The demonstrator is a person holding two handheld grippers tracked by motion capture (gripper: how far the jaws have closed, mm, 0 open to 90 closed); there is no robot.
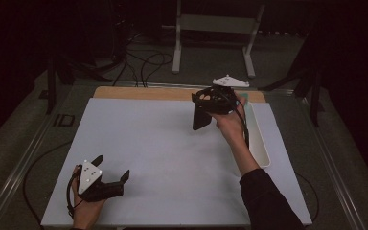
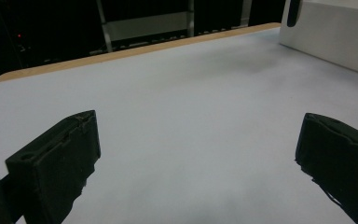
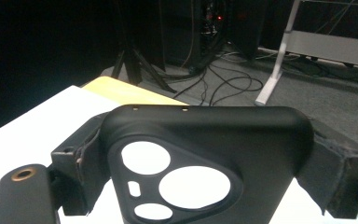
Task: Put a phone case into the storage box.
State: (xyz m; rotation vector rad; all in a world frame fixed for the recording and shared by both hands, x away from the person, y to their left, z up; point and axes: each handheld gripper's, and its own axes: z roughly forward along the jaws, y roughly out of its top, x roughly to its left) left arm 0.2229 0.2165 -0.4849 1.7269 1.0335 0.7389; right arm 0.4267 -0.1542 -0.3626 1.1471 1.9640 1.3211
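- Phone case [image 3: 205, 158], black with a triangular camera cut-out of three round holes and a small slot, sits clamped between the two jaws of the right tongs [image 3: 205, 163]; in the right gripper view one jaw presses on each long edge of it
- In the high view the phone case [image 1: 201, 117] hangs down from the right tongs [image 1: 206, 108] above the far part of the white tabletop [image 1: 172, 143], its lower end close to the surface; whether it touches the surface cannot be told
- Right hand [image 1: 227, 117] wraps the body of those tongs, with the grey three-cornered plate on top tilted toward the far edge, and the dark sleeve runs back to the bottom of the view
- White tray [image 1: 261, 143], long and narrow, lies on the tabletop just beside the right forearm, on its right; in the left gripper view its white wall [image 2: 335, 37] rises at the far right
- Left tongs [image 1: 110, 170] rest low at the near left corner of the tabletop, well apart from the case, held by the left hand [image 1: 84, 206]
- In the left gripper view the left tongs [image 2: 198, 154] stand spread wide, released, with bare tabletop [image 2: 191, 116] between the jaws and nothing gripped
- A strip of bare wood [image 1: 143, 92] shows along the far edge of the tabletop, and beyond it cables [image 1: 143, 62] lie on the floor near a white stand [image 1: 215, 24]
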